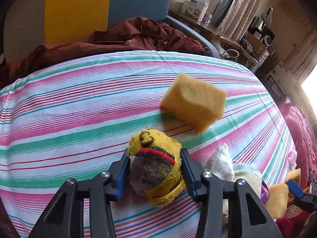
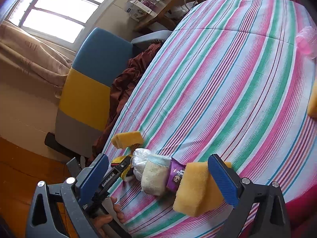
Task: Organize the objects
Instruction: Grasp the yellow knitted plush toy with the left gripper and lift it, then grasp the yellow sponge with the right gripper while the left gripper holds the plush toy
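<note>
I am working on a striped bed sheet [image 1: 79, 103]. A few things already sit in a row near my right claw: a sponge [image 2: 195, 186], a purple wrapper [image 2: 175, 175], a pale sock [image 2: 155, 176] and a white bag [image 2: 140, 163]. Another sponge [image 1: 193, 102] lies apart at one o'clock from my left claw [image 1: 154, 170], so I think sorting is about half done. My left claw points steeply down and squeezes a yellow sock [image 1: 156, 158] from both sides. My right claw [image 2: 160, 180] tilts down, spread wide apart; the near sponge leans on one pad.
</note>
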Available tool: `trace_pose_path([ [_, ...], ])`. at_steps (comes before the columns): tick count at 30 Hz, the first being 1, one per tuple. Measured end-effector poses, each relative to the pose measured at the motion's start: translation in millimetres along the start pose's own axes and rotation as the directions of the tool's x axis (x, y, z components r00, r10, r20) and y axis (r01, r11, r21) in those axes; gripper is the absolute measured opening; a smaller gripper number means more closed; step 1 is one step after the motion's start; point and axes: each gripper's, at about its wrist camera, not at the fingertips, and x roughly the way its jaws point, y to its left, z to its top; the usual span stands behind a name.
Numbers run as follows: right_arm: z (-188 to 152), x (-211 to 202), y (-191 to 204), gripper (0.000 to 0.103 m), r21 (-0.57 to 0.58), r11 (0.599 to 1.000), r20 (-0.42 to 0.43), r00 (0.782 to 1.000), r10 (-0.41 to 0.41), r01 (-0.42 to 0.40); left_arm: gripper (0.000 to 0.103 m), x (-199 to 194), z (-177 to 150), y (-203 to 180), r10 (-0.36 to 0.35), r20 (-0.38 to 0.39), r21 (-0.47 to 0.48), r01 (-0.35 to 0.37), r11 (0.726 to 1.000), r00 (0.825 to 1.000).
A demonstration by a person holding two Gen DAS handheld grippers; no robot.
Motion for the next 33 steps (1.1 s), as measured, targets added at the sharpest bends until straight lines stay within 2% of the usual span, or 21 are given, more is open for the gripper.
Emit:
trace_pose_path([
  [10,4,-3,-6,0.101,0.021,0.998,0.033,0.998,-0.053,0.052,0.043,-45,-55,12,0.034,0.001,-0.011,-0.034,0.999,0.999],
  [14,5,-2,-7,0.101,0.025,0.997,0.029,0.997,-0.071,0.07,0.043,-65,-85,3,0.039,0.006,0.037,-0.04,0.999,0.999],
  [20,4,-2,-6,0.101,0.017,0.995,0.033,0.995,-0.097,0.096,0.043,-100,-143,-15,-0.006,0.03,0.119,0.002,0.993,1.0],
  [24,4,-1,-5,0.101,0.012,0.993,0.031,0.993,-0.115,0.115,0.043,-115,-173,-18,-0.052,0.074,0.149,0.04,0.988,0.996],
  [28,3,2,-4,0.101,0.001,0.989,0.023,0.989,-0.148,0.148,0.043,-112,-175,-10,-0.08,0.091,0.109,0.07,0.992,0.993],
  [33,3,4,-5,0.101,-0.006,0.982,0.017,0.982,-0.189,0.189,0.043,-114,-186,-15,-0.071,0.156,0.175,0.043,0.984,0.985],
])
